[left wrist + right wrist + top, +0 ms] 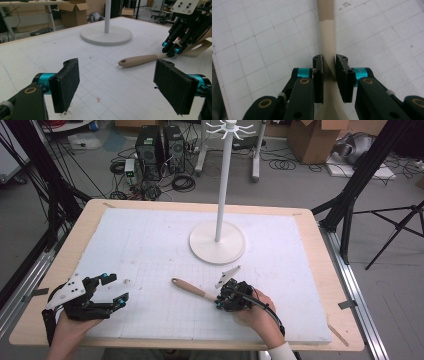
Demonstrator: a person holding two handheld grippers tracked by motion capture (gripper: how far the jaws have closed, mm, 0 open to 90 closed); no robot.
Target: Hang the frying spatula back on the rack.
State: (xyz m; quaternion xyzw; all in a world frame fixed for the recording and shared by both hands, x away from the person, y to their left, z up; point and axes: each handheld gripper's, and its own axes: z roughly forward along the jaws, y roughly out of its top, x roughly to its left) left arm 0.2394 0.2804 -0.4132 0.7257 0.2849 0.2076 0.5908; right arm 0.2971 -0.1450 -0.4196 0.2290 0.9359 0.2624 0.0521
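The spatula (192,289) is showing a tan wooden handle and a paler beige neck. The mat (150,245) is looking white with a faint grey grid. The stand (218,240) is showing plain white. Both the left gripper (114,290) and right gripper (220,301) are wearing black with turquoise accents.

The white stand (217,241) rises mid-counter, blocking the far middle. Open counter (150,240) lies to its left; the spatula (192,290) crosses the space between both tools.
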